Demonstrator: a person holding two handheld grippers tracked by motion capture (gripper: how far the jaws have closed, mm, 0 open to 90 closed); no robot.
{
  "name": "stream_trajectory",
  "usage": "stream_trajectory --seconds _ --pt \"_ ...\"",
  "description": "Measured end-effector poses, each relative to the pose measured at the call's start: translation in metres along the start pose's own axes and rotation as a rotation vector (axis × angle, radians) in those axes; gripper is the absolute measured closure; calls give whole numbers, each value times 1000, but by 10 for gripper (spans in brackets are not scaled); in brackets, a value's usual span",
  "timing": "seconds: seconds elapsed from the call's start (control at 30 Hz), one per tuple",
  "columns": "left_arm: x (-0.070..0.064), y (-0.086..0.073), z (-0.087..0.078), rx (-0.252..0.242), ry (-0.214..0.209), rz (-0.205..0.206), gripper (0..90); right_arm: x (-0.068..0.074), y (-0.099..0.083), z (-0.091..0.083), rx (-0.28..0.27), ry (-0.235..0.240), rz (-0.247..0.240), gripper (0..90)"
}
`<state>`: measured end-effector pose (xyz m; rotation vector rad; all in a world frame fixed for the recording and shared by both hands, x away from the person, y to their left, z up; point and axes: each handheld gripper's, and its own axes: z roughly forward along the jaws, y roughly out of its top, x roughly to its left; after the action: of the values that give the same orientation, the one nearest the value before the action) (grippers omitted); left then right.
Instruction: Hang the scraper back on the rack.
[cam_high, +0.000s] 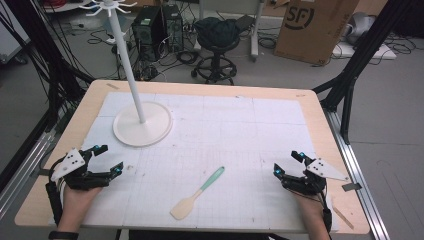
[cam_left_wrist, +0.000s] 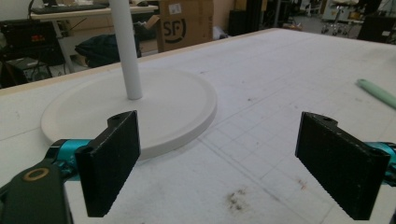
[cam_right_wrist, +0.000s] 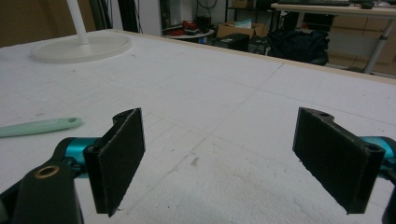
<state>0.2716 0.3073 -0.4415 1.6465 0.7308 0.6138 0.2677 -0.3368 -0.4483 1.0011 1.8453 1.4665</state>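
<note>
A spatula (cam_high: 196, 194) with a mint green handle and a cream blade lies flat on the white mat near the table's front middle. Its handle shows at the right edge of the left gripper view (cam_left_wrist: 377, 92) and at the left edge of the right gripper view (cam_right_wrist: 39, 126). My left gripper (cam_high: 109, 160) rests open at the front left, apart from the spatula, with nothing between its jaws (cam_left_wrist: 229, 163). My right gripper (cam_high: 288, 163) rests open at the front right, likewise holding nothing (cam_right_wrist: 219, 158). A white hanger stand (cam_high: 142, 125) with a round base and tall pole stands at the back left.
The stand's round base (cam_left_wrist: 140, 112) lies just ahead of the left gripper. The white gridded mat (cam_high: 240, 130) covers most of the wooden table. Beyond the far edge stand a stool (cam_high: 216, 35), computer towers and a cardboard box (cam_high: 315, 25).
</note>
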Motion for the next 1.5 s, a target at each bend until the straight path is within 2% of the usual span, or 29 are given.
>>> stream_trajectory --seconds 0.1,0.23,0.4,0.5,0.57,0.7,0.93,1.13,1.2,1.3,1.5 --pt "-10 10 4 -18 -26 -14 151 0 0 0 -3 1 -2 160" --pt "-31 22 18 -6 -77 -36 150 0 0 0 -3 2 -2 160" --pt "-62 32 41 41 -133 -7 151 0 0 0 -2 3 -3 160" --pt "-79 35 54 74 -178 -12 152 0 0 0 -3 2 -2 160" --pt "-90 36 62 94 -197 -7 152 0 0 0 -2 3 -3 160" --pt "-110 37 77 135 -235 -23 158 0 0 0 -2 3 -3 160" --pt "-139 35 95 194 -257 -2 177 0 0 0 -1 3 -2 160" --pt "-166 31 110 268 -274 18 180 0 0 0 -1 4 -3 160" --pt "-174 29 114 291 -282 28 208 1 0 0 -3 5 -1 160" --pt "-182 26 119 332 -300 36 259 1 0 0 -1 6 -4 160" --pt "-193 22 128 377 -284 35 276 0 0 0 0 8 -4 160"
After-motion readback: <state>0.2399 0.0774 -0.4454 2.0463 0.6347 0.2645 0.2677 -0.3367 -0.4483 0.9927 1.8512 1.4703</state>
